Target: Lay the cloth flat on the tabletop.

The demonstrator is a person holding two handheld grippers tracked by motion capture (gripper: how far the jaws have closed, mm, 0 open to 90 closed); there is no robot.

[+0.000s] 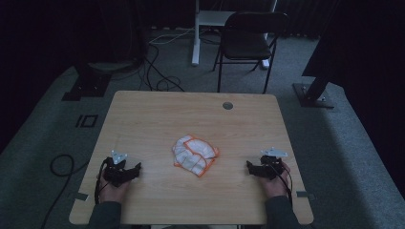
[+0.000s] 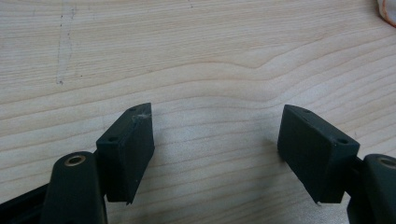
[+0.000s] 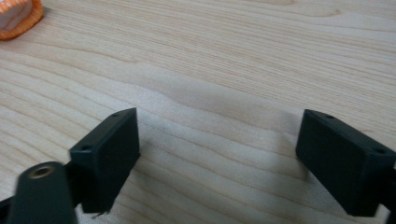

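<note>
— So, spread wide and gripping nothing: left gripper (image 1: 135, 168) and right gripper (image 1: 252, 167), both resting low on the table (image 1: 153, 114), bare wood between the jaws in each gripper view.

— And the cloth (image 1: 195, 154)?

— Crumpled in a heap, white with orange trim, lying between the two grippers, well apart from each, slightly ahead of both. Just peeking in at the upper right corner of the left gripper view (image 2: 387, 11) and the upper left corner of the right gripper view (image 3: 18, 18).

— Likely risks from here?

— Probably pinching several layers at once (hard to tell which fold sits on top in that bunch), so lifting a wad instead of a single edge. Also sliding the whole heap across the smooth wood if one gripper pushes in before the other arrives.

— Anything else?

— Possibly scraping jaw tips on the table while digging under the hem, since thin fabric lies flat to the surface. Closing too shallow could let the trim slip out on the lift. Pulling unevenly from the two sides might twist the cloth rather than open it.

— Surroundings a worry?

— Hardly: chair (image 1: 248, 40) and floor cables (image 1: 160, 71) sit far beyond the table, away from both grippers.
</note>
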